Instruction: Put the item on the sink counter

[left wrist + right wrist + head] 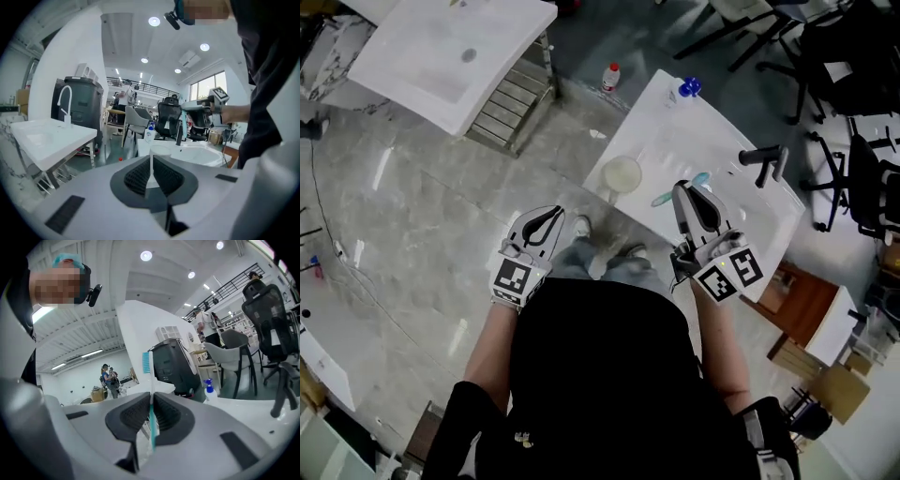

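Observation:
A teal and white toothbrush stands upright between the pads of my right gripper, which is shut on its handle, bristles at the top. In the head view the right gripper hovers over the front edge of the white sink counter, and the toothbrush lies crosswise in its jaws. My left gripper is off the counter's left side, over the floor. Its jaws are together with nothing between them, as the left gripper view shows.
On the counter are a pale cup at the near-left corner, a black faucet and a blue-topped spray bottle. A second white sink stands at the far left. A red-capped bottle is on the floor. Office chairs crowd the right.

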`<state>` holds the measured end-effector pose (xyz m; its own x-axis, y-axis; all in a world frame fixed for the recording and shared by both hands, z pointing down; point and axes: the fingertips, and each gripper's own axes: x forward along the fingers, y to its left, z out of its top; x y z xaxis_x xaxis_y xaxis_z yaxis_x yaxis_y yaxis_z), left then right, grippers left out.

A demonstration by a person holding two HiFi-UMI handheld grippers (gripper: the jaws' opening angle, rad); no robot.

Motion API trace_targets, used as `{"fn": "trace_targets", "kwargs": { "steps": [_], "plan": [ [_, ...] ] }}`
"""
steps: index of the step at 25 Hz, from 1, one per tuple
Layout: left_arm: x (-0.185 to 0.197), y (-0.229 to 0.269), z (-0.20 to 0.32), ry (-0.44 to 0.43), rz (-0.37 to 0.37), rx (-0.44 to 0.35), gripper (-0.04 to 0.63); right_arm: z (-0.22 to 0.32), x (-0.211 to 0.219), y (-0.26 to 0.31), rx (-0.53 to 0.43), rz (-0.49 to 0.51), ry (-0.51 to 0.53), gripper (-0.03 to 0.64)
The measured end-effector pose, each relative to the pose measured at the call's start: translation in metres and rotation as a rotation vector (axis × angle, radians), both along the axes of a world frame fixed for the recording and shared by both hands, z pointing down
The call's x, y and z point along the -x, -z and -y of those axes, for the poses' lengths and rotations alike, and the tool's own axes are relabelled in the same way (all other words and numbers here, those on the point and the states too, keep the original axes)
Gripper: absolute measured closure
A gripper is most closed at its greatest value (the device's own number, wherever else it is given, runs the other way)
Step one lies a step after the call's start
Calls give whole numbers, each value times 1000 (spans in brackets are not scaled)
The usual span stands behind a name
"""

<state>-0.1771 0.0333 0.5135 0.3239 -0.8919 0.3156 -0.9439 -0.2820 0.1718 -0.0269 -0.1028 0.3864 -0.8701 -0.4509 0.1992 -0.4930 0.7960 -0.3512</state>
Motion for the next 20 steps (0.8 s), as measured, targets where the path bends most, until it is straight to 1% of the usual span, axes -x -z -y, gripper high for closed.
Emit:
{"fn": "trace_targets", "kwargs": {
  "steps": [2, 4, 6, 8, 11, 16, 20],
  "plan": [
    [4, 1, -5, 27, 60, 12, 561, 6, 13, -5, 7, -2, 30, 571],
    [9, -1, -9, 55, 80, 24, 564, 11, 26, -13, 13, -10, 62, 571],
    [16, 1, -14, 89, 68, 14, 568, 15, 38, -22, 19, -22, 89, 571],
    [22, 1, -21, 138, 37, 10, 568, 18, 47, -32, 24, -38, 109, 571],
    [21, -7, -35, 195, -13, 43, 568, 21, 55, -49, 37, -68, 135, 571],
    [8, -16, -50, 193, -1, 80, 568, 17, 64, -80, 58, -102, 181, 571],
    [5, -21, -60, 203, -6, 95, 568, 13, 71, -103, 57, -138, 213, 571]
  ]
}}
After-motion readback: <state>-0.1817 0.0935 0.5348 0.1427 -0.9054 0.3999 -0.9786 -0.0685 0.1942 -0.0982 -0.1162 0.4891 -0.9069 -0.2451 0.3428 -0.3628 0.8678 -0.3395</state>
